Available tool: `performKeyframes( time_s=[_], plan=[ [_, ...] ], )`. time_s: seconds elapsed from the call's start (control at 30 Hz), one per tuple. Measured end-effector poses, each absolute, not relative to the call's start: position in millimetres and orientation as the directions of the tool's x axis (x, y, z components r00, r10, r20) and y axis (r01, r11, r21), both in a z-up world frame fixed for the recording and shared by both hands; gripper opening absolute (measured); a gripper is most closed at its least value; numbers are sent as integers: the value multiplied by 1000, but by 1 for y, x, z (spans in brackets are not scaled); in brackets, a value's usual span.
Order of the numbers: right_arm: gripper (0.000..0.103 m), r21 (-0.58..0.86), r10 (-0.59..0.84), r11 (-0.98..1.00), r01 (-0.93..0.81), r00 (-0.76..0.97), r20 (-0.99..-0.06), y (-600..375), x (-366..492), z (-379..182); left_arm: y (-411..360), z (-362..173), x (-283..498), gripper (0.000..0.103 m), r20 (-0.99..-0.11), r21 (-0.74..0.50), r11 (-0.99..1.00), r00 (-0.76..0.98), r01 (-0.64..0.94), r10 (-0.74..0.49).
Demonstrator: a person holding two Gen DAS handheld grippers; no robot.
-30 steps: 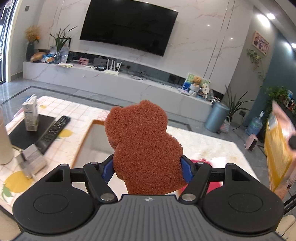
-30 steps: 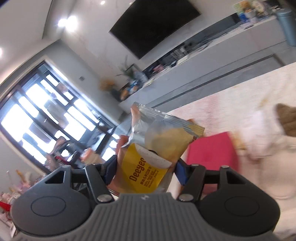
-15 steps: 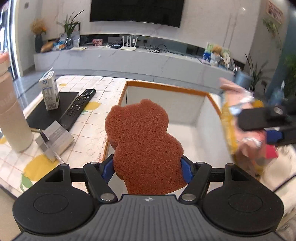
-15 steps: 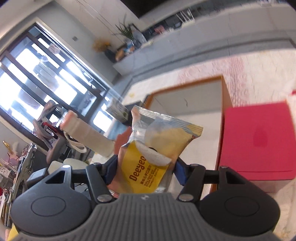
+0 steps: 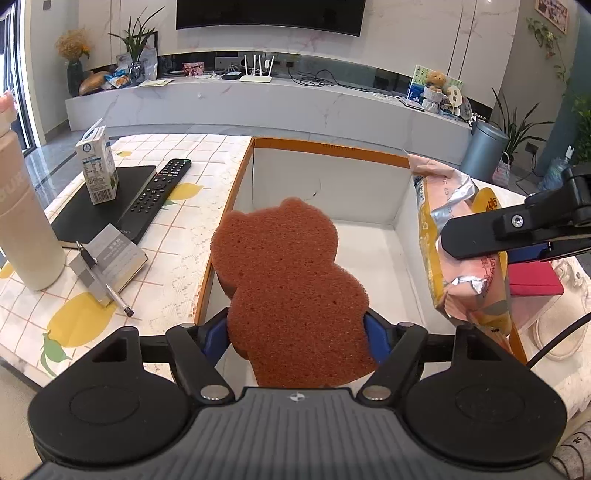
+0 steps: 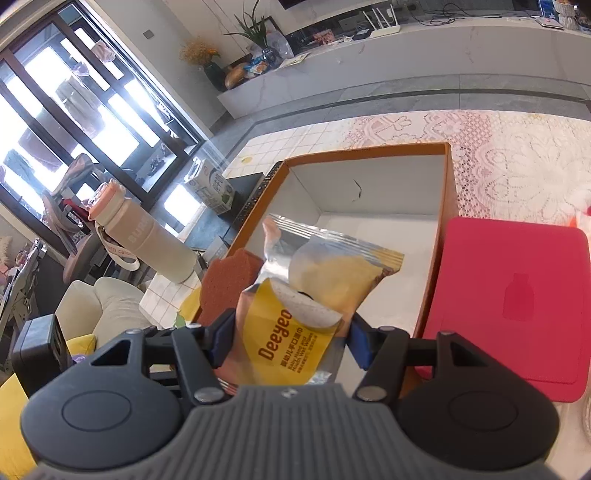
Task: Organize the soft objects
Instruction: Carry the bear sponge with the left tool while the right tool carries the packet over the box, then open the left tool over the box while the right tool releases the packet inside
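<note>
Living room w/ a table (image 5: 173,236) in a lemon-print cloth, marble TV wall far back.

Left tongs (image 5: 295,328): blue pads pinch the bottom of a brown bear-shaped sponge (image 5: 288,280). Sponge stands up between the fingers, over the near edge of an open box (image 5: 325,147) w/ orange rim & white inside. Box sits right in front of the left tongs.

Right tongs (image 6: 288,339): pads squeeze a yellow-and-pink wipes pack (image 6: 306,306), silver at the top, word "Deeyeo" on it. Pack hangs over the right wall of the box, right of the sponge, not touching it. In the right view the sponge (image 6: 225,284) peeks out just left of the pack.

Left of the left tongs, near: a small gray notebook (image 5: 110,258) w/ a pen (image 5: 103,280) on it, a beige bottle (image 5: 26,229). A bit farther: black remote (image 5: 155,195), milk carton (image 5: 98,166) on a black pad.

Right of the right tongs, touching the box side: a red flat lid (image 6: 517,302). Past it, white lace cloth (image 6: 517,166).

Far back: TV (image 5: 269,14), white router (image 5: 256,75), plants, gray bin (image 5: 484,147).
</note>
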State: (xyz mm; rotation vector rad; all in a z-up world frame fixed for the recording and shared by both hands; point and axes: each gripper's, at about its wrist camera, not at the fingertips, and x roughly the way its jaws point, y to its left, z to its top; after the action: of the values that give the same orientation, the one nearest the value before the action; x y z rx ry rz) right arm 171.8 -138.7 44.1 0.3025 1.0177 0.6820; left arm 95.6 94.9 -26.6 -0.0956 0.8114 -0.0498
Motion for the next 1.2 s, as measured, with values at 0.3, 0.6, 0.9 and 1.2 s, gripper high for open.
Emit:
performKeyframes(
  time_s=[0.3, 0.6, 0.9, 1.2],
  plan=[
    [62, 531, 655, 751, -391, 346, -672, -139, 167, 50, 107, -19, 93, 103, -704, -184, 983, 701, -23, -115],
    [62, 501, 628, 772, -391, 350, -695, -134, 168, 50, 118, -4, 80, 102, -639, -227, 974, 755, -2, -147],
    [61, 353, 513, 813, -462, 284, -810, -93, 171, 34, 132, 2, 74, 102, -603, -260, 965, 783, -15, -150],
    [61, 98, 276, 833, -545, 255, -927, -55, 180, 3, 130, -2, 75, 103, -595, -220, 975, 796, -31, -109]
  ],
)
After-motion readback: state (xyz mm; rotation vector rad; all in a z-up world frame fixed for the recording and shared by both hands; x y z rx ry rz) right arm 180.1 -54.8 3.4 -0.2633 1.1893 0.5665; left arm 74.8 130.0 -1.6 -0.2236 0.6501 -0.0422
